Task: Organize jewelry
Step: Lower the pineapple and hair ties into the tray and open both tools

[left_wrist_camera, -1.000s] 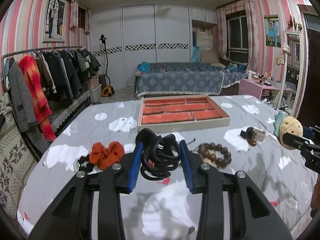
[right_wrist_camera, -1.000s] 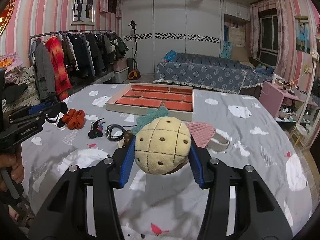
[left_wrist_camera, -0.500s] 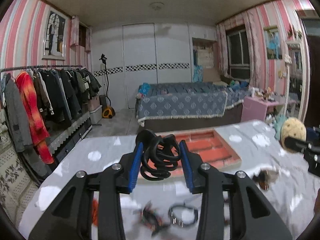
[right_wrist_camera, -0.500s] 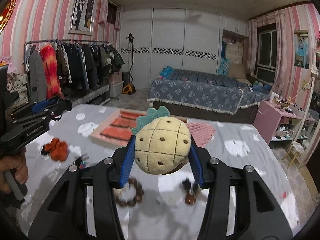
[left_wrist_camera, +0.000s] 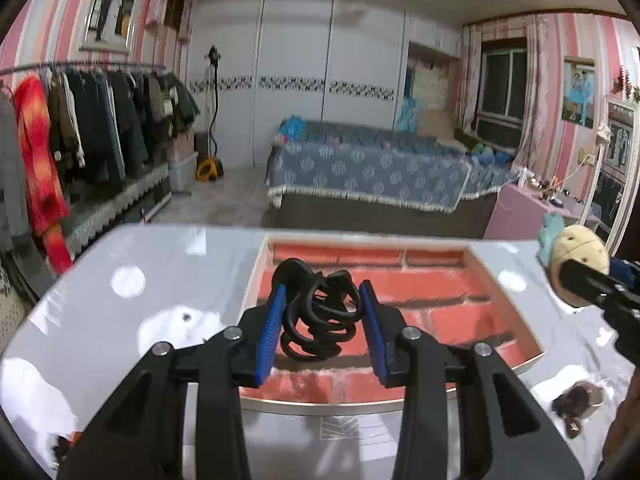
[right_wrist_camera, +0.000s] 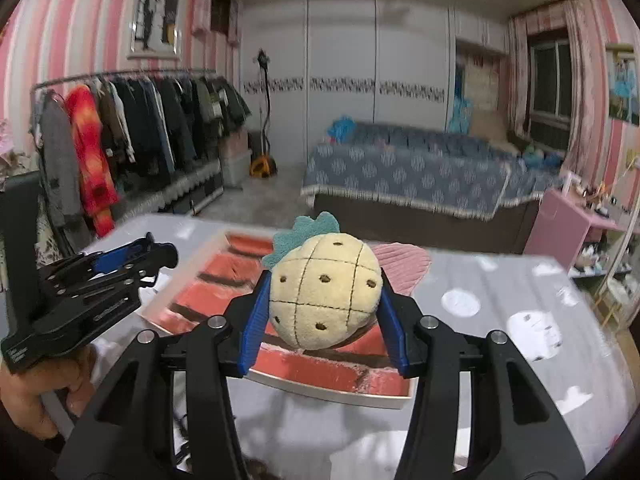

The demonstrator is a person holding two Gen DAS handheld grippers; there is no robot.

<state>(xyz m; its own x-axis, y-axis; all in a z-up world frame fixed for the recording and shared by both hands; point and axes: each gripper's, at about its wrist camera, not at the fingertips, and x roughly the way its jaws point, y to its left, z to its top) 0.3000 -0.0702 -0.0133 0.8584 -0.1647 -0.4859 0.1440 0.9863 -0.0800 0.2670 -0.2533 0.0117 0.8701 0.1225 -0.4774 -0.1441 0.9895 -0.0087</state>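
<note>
My left gripper (left_wrist_camera: 322,306) is shut on a black claw hair clip (left_wrist_camera: 320,320) and hangs over the near part of the tray (left_wrist_camera: 320,403), a shallow white-rimmed box with a red lining split into compartments. My right gripper (right_wrist_camera: 325,312) is shut on a plush pineapple clip (right_wrist_camera: 324,300) with a teal top, and a pink ribbed piece (right_wrist_camera: 404,260) shows behind it. This gripper is over the tray's (right_wrist_camera: 332,394) near right corner. Each wrist view shows the other gripper: the left gripper (right_wrist_camera: 132,258) on the left, and the right one with the pineapple clip (left_wrist_camera: 576,250) at the right edge.
The table (left_wrist_camera: 132,320) has a grey cloth with white clouds. A brown hair item (left_wrist_camera: 576,400) lies right of the tray, and a bit of orange scrunchie (left_wrist_camera: 68,438) shows at the bottom left. A hand (right_wrist_camera: 40,392) holds the left gripper. Beyond are a clothes rack (left_wrist_camera: 80,140) and a bed (left_wrist_camera: 380,172).
Both grippers have moved forward across the table to above the tray, still holding their clips. The beads, scrunchie and other loose pieces have slid below or out of view.
</note>
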